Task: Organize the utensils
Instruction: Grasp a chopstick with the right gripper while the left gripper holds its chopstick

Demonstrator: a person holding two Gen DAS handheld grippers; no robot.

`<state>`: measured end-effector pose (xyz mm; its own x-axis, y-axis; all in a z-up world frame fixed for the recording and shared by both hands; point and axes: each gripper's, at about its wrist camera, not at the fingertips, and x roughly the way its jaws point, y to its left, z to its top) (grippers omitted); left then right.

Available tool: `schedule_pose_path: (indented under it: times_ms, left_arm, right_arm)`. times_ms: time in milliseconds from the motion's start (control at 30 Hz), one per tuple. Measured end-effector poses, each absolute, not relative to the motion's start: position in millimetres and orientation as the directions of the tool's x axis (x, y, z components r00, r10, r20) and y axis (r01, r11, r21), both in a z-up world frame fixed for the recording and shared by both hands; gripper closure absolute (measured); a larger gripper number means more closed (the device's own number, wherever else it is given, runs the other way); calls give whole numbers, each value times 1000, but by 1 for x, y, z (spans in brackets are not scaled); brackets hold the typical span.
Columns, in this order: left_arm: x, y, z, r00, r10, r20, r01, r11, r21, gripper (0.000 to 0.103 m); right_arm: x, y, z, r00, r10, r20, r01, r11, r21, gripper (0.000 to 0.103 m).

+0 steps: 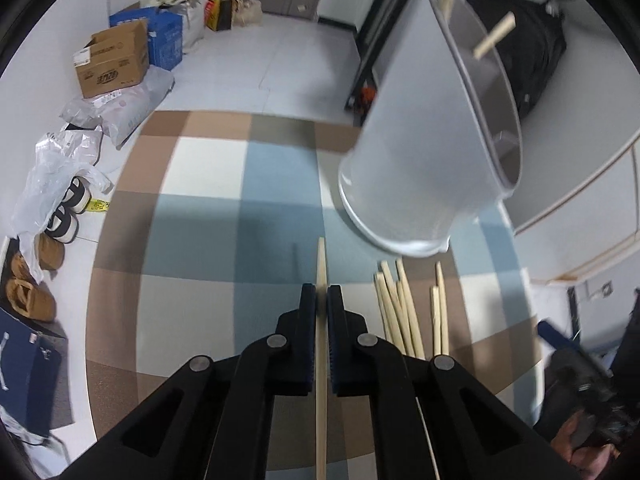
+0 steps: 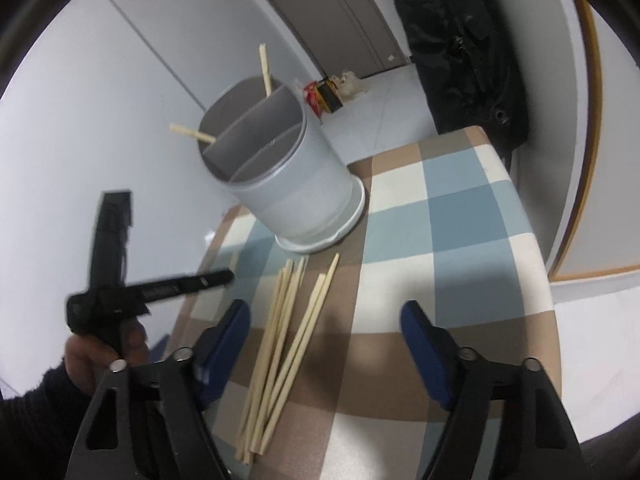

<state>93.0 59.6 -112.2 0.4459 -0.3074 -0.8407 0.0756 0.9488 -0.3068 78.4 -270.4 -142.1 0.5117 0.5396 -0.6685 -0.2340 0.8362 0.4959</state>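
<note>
My left gripper [image 1: 321, 292] is shut on a single wooden chopstick [image 1: 321, 260], whose tip sticks out past the pads above the checked tablecloth [image 1: 208, 216]. A grey divided utensil holder [image 1: 420, 140] [image 2: 292, 184] stands on the table with two chopsticks [image 2: 266, 68] leaning in its back compartment. Several loose chopsticks [image 2: 288, 332] [image 1: 400, 308] lie on the cloth in front of it. My right gripper [image 2: 326, 312] stands open over them, its pads touching none. In the right wrist view the left gripper [image 2: 108, 300] shows at the left, held in a hand [image 2: 100, 352].
The table's far edge [image 1: 256, 114] drops to a tiled floor. Cardboard boxes [image 1: 116, 60], bags and slippers [image 1: 36, 300] line the wall there. A black coat [image 2: 464, 40] hangs beyond the table's right corner, next to a door [image 2: 344, 12].
</note>
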Motion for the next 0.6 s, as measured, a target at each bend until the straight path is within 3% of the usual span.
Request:
schedule_pose_path:
  times_ms: [100, 200, 500, 600]
  left_arm:
    - [95, 66, -109, 475, -339, -812, 68, 934, -351, 102]
    - [110, 74, -113, 487, -356, -797, 61, 925, -376, 102]
    - [114, 96, -100, 544, -399, -738, 44, 892, -450, 102]
    - [113, 101, -97, 556, -411, -722, 50, 884, -465, 102]
  right_arm:
    - [83, -263, -147, 482, 510, -712, -225, 858, 462, 37]
    - [92, -261, -155, 447, 463, -766, -166, 884, 438, 65]
    - [138, -220, -164, 359, 409, -839, -182, 912, 368, 70]
    - [154, -208, -172, 326, 381, -865, -159, 924, 347, 79]
